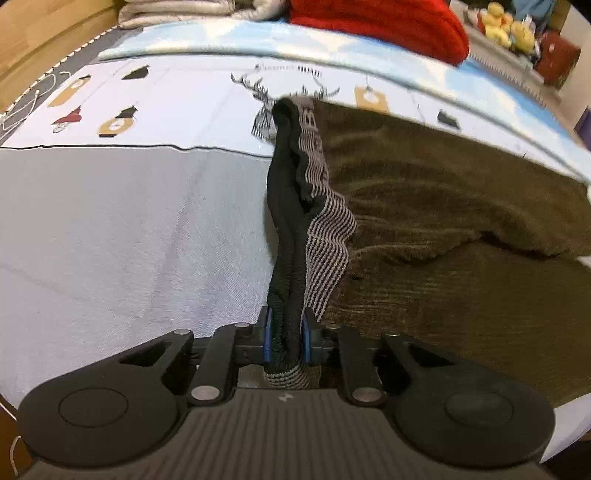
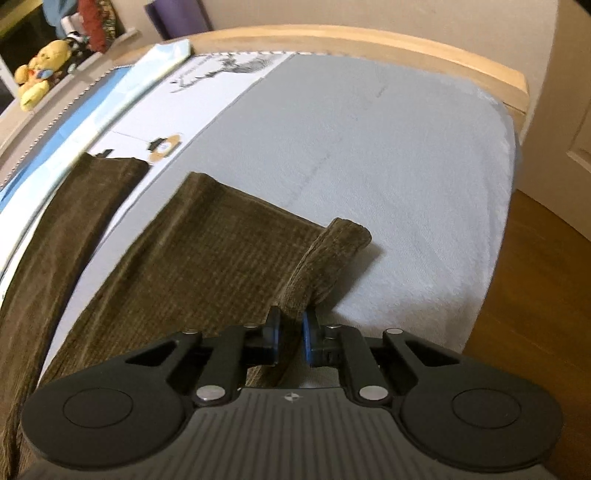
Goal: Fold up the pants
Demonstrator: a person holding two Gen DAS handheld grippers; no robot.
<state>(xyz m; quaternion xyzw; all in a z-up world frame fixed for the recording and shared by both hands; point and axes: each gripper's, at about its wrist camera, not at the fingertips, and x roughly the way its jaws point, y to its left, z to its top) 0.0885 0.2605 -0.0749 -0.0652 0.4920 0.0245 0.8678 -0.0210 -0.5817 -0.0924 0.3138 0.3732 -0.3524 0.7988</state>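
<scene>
Left gripper (image 1: pixel 287 338): blue-padded fingers pinch the black elastic waistband (image 1: pixel 286 221) of the pants (image 1: pixel 443 206), fabric gripped firmly between both pads. The waistband runs straight ahead from the fingertips as a raised ridge, its striped lining (image 1: pixel 327 258) exposed just right of it. Olive corduroy lies right of the fingers; bare grey sheet (image 1: pixel 129 229) lies left. Beyond the waistband's far end, a printed white cover (image 1: pixel 177 107), then a red blanket (image 1: pixel 376 22).

Right gripper (image 2: pixel 291 338): fingers pinch the hem (image 2: pixel 325 258) of one pant leg (image 2: pixel 207 251), which curls up ahead of the tips. The second leg (image 2: pixel 74 206) lies further left. Further off, a wooden bed frame (image 2: pixel 369 42).
</scene>
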